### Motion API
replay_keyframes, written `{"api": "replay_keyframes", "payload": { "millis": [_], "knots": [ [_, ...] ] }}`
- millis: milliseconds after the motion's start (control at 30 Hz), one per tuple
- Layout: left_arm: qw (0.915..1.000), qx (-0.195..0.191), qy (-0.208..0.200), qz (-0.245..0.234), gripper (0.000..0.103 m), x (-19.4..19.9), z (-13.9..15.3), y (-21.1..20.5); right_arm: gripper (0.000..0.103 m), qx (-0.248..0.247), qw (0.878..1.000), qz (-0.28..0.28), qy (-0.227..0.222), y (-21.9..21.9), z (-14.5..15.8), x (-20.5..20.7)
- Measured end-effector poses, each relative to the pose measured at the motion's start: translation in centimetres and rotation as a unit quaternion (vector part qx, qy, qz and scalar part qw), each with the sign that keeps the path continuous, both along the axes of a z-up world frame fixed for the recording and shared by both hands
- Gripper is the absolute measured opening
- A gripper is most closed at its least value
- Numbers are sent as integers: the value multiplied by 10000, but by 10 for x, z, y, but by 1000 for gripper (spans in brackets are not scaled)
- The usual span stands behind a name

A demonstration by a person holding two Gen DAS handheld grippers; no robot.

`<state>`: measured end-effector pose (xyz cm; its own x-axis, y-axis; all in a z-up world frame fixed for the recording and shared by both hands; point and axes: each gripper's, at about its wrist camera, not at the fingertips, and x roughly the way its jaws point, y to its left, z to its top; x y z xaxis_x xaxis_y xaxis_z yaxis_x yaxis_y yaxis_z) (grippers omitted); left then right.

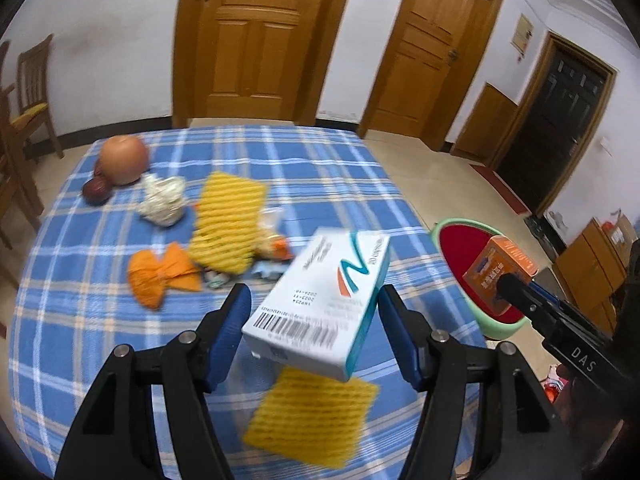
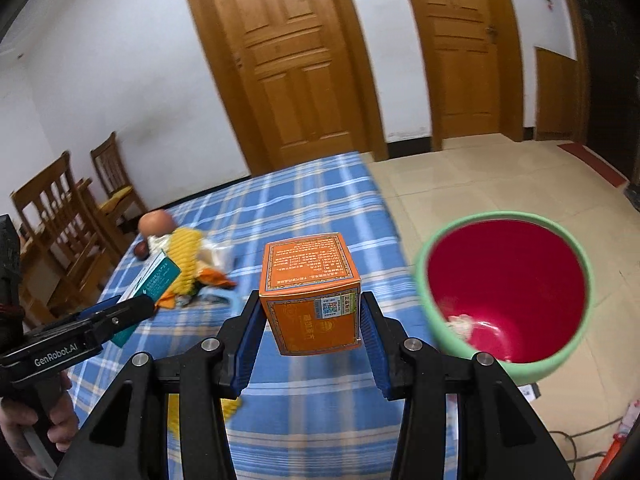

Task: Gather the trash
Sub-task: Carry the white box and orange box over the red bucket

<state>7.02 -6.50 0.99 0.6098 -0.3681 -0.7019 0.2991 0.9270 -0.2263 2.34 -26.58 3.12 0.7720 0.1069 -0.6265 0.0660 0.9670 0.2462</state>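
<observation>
I have a box in each gripper above the blue checked table (image 1: pixel 100 340). My right gripper (image 2: pixel 310 334) is clamped squarely on the orange box (image 2: pixel 310 300), just beside the green bin (image 2: pixel 568 356), not yet over it. My left gripper (image 1: pixel 312 332) carries the white box (image 1: pixel 320 300), tilted; I can't tell whether both pads truly pinch it, so it may slip and fall short on the table. Letting go early would bounce the orange box off the rim.
</observation>
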Motion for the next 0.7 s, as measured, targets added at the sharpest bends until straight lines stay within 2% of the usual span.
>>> {"api": "replay_keyframes", "payload": {
  "millis": [67,167,433,600,700],
  "knots": [
    [9999,24,-10,-140,61,2,1,-15,48,36,9998,-180,17,-16,-2,-3],
    [9994,69,29,-348,48,6,-2,-35,48,88,9992,-385,51,-34,-6,-5],
    [9971,192,400,-625,48,12,-23,-67,48,236,9968,-722,231,-71,-23,-11],
    [9966,319,501,-579,65,12,-30,-68,48,346,9956,-812,303,-82,-33,-11],
    [9963,430,599,-448,72,12,-35,-66,48,402,9951,-828,350,-85,-38,-11]
  ]
}}
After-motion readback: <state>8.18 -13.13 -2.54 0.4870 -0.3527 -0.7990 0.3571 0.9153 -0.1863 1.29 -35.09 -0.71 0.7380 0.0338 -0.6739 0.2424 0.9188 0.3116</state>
